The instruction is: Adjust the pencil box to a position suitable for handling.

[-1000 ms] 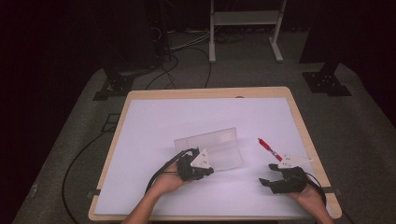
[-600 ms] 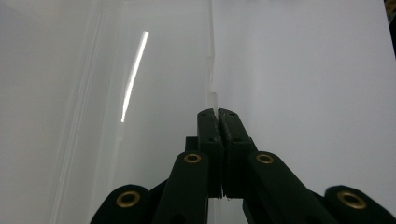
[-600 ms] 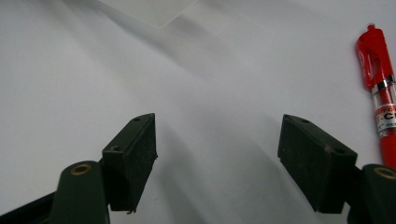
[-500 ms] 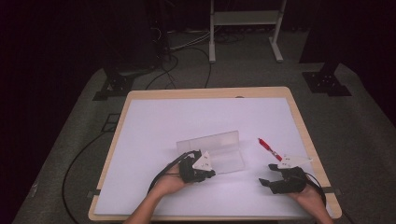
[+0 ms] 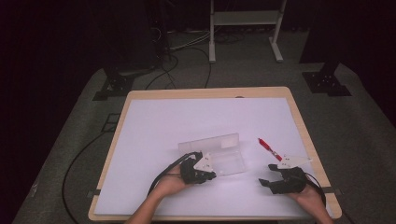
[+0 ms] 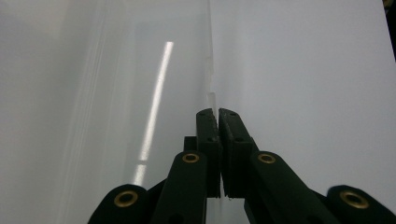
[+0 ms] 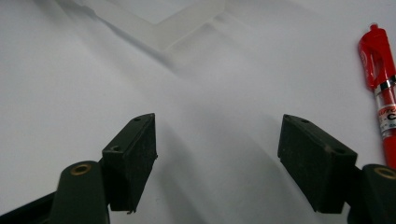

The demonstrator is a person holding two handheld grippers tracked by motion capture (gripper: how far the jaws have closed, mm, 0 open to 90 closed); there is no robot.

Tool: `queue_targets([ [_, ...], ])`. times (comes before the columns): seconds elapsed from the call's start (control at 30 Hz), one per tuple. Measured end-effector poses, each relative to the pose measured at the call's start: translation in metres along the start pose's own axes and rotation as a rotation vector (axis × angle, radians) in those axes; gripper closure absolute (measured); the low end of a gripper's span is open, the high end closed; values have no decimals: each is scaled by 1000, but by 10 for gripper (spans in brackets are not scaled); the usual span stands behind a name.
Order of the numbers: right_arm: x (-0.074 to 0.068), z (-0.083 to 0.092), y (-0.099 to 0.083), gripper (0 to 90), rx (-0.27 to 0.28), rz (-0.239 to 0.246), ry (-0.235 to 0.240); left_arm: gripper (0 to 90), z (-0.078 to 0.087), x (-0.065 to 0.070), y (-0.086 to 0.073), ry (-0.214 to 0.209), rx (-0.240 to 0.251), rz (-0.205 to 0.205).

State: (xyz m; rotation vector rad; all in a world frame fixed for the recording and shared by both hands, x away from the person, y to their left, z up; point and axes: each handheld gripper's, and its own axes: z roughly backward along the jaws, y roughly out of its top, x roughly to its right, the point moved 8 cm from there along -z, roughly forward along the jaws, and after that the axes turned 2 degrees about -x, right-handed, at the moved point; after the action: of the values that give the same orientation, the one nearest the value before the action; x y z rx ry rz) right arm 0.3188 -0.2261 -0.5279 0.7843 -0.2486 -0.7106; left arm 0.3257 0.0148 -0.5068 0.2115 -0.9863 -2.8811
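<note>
A: Any writing to read?

B: Only on the pen [image 7: 380, 81], on its white band: a letter like "C" under small red script, too cut off and blurred to make out. No label seen on the clear box [image 5: 219, 154].

A: Where is the pen lying?

B: On the white table [image 5: 154, 126], right of the box and apart from it, just ahead of the right gripper [image 5: 271, 175]. Red cap end pointing away and to the left in the high view. In the right gripper view, lying at the right edge, beyond the right-hand jaw, untouched.

A: And the box?

B: Near the middle of the table, a bit toward the person. Lid up along the far side, tray flat in front. A near corner also visible in the right gripper view [image 7: 173, 32], ahead of the jaws.

A: Jaws?

B: Left gripper [image 6: 218, 114] pressed together on a thin clear edge of the box, the edge running straight away from the tips. Right gripper [image 7: 217, 140] spread wide, nothing between, only bare table.

A: Anything around or in the way?

B: Nothing between right gripper and pen. Beyond the table: grey carpet, black cables [image 5: 187, 51], a white frame's legs [image 5: 245, 28], dark stand bases [image 5: 327, 81] at either side. Cables trailing from both grippers back over the hands.
</note>
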Motion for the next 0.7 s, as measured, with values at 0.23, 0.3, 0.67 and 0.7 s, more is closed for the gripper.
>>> queue_targets([
  [0.23,0,-1,0,273,-3,0,0,874,-4,2,-5,-13,-13,4],
  [0.3,0,-1,0,272,-3,0,-1,874,-4,2,-5,-14,-11,5],
  [0.67,0,-1,0,273,-3,1,-1,875,-5,1,-6,-24,-12,9],
  [0.7,0,-1,0,273,-3,1,-1,875,-5,1,-7,-26,-12,9],
])
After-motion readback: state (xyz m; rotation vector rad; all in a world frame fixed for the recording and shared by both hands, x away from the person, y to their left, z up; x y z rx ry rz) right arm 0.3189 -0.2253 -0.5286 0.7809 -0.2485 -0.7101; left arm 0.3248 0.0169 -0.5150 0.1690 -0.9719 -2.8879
